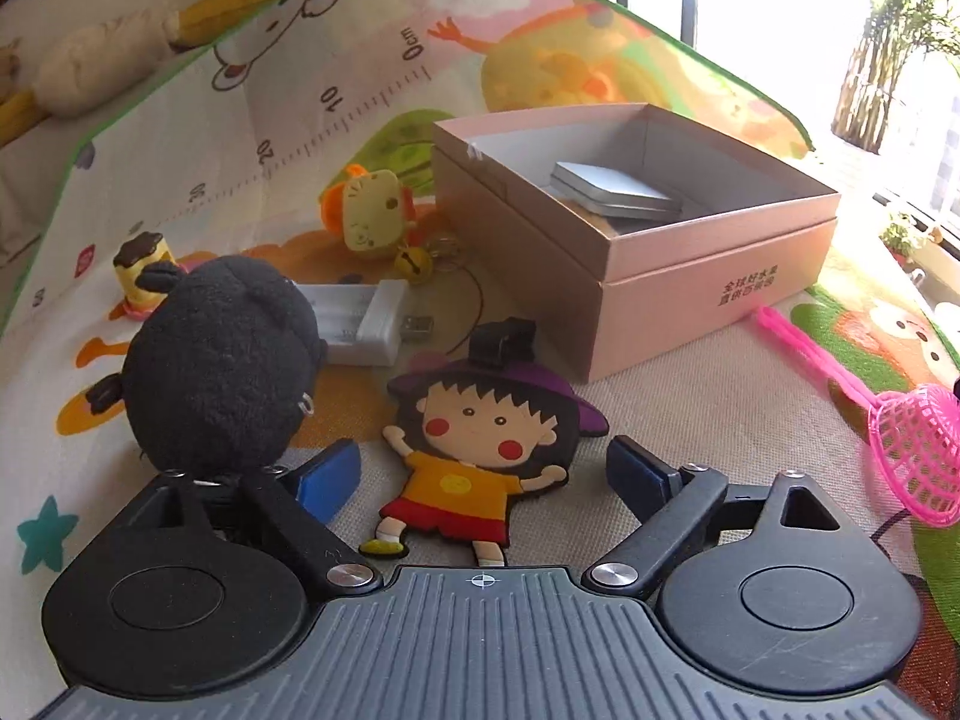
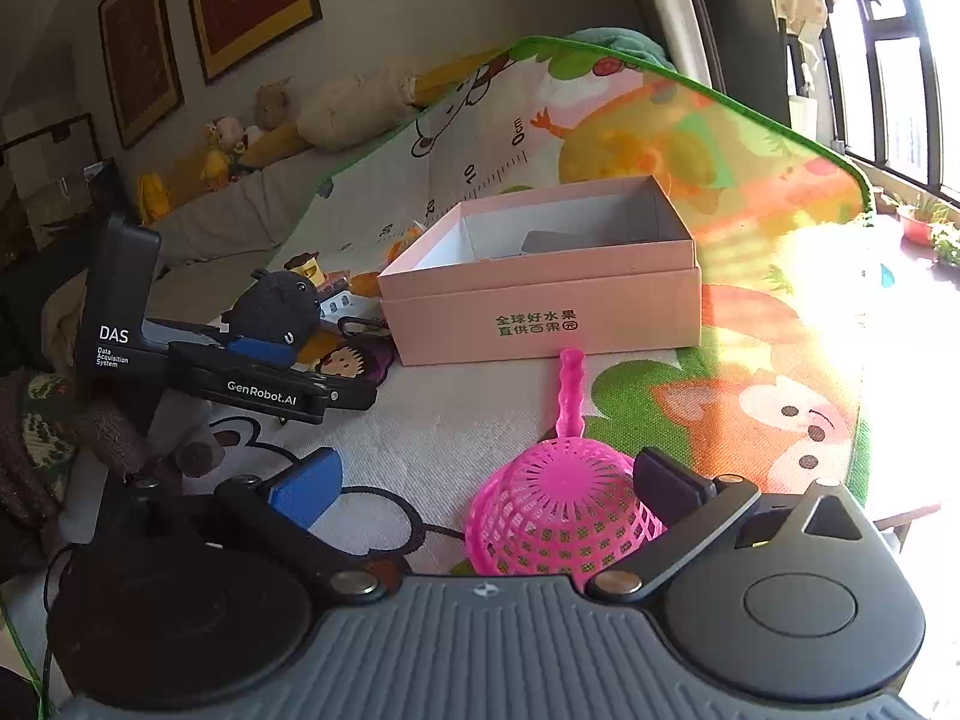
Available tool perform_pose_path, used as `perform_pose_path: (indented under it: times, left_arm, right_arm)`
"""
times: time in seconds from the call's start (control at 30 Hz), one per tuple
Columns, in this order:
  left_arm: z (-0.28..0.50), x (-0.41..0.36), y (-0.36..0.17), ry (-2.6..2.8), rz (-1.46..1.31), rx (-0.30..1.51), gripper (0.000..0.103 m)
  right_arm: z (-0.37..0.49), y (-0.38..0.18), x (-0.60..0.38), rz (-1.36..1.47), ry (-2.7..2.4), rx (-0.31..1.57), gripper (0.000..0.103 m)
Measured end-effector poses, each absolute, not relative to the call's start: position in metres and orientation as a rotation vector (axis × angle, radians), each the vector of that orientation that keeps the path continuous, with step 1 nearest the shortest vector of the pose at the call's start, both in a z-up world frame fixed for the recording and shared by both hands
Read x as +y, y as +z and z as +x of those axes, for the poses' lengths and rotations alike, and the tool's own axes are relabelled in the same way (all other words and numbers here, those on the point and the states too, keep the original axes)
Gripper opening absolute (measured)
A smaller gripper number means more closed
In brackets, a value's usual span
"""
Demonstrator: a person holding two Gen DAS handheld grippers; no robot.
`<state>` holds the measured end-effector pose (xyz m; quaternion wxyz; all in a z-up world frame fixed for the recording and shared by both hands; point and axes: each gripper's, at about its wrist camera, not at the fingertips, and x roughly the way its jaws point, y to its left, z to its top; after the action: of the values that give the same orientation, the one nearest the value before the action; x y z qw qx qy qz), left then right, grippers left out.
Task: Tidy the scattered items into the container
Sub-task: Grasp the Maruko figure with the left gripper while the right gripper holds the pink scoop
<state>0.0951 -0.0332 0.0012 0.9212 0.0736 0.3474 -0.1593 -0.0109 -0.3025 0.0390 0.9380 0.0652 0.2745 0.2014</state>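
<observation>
Nearest in the left wrist view: left gripper (image 1: pixel 483 471), jaws spread wide, nothing pressed between the blue pads. Between the fingers, flat on the play mat (image 1: pixel 252 114): cartoon girl figure (image 1: pixel 480 438) in a purple hat, legs partly hidden behind the gripper body. Touching the left-hand finger, possibly resting on it: black plush toy (image 1: pixel 222 360), underside cut off by the gripper. Behind the plush, half covered: white battery charger (image 1: pixel 366 324) with a USB plug showing. Farther back: pudding-shaped toy (image 1: pixel 144 276), largely screened by the plush, and yellow doll keychain (image 1: pixel 372 210) with a small bell, its ring hard to make out against the mat pattern.

Beyond the figure: pink box (image 1: pixel 708 276), open-topped, a flat silver tin (image 1: pixel 618 192) inside on the floor of it, the near part of the tin hidden by the box wall. Right of the box: pink strainer (image 1: pixel 912 450), basket clipped by the frame edge.

Right wrist view: right gripper (image 2: pixel 486 489), fully open, gripping nothing. Strainer basket (image 2: pixel 558 516) lying mouth-down between the fingers, close against the right-hand finger, contact not clear; handle pointing towards the box (image 2: pixel 540 312). Tin barely visible over the box rim. Far right of the mat washed out by sunlight, details lost.
</observation>
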Motion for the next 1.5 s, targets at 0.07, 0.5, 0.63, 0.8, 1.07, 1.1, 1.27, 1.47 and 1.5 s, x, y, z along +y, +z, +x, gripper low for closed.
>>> perform_pose_path:
  times: [0.07, 0.5, 0.63, 0.8, 1.07, 1.1, 1.27, 1.47, 1.5]
  left_arm:
    - [0.096, -0.035, 0.003, -0.316, 0.155, 0.71, 0.079]
    - [0.038, -0.046, 0.012, -0.33, 0.174, 0.738, 0.064]
    - [0.003, -0.048, 0.016, -0.396, 0.104, 0.786, 0.066]
    - [-0.022, -0.061, 0.018, -0.534, 0.058, 0.804, 0.078]
    - [-0.006, -0.063, 0.031, -0.418, 0.126, 0.699, 0.072]
    - [-0.002, -0.063, 0.031, -0.41, 0.145, 0.696, 0.071]
    - [0.016, -0.065, 0.036, -0.406, 0.287, 0.657, 0.073]
    - [0.056, -0.054, 0.056, -0.277, 0.35, 0.529, 0.089]
    - [0.064, -0.051, 0.058, -0.266, 0.338, 0.521, 0.091]
  right_arm:
    - [-0.011, 0.039, -0.302, 0.137, 0.41, 0.558, 0.103]
    - [-0.013, 0.037, -0.296, 0.105, 0.392, 0.556, 0.103]
    - [-0.012, 0.038, -0.294, 0.09, 0.386, 0.557, 0.103]
    - [-0.012, 0.037, -0.296, 0.096, 0.392, 0.558, 0.103]
    - [-0.011, 0.035, -0.308, 0.16, 0.346, 0.598, 0.103]
    - [-0.01, 0.034, -0.308, 0.166, 0.337, 0.602, 0.103]
    - [-0.01, 0.031, -0.304, 0.153, 0.339, 0.614, 0.103]
    - [-0.006, 0.027, -0.306, 0.18, 0.349, 0.648, 0.103]
    - [-0.005, 0.027, -0.307, 0.186, 0.348, 0.651, 0.103]
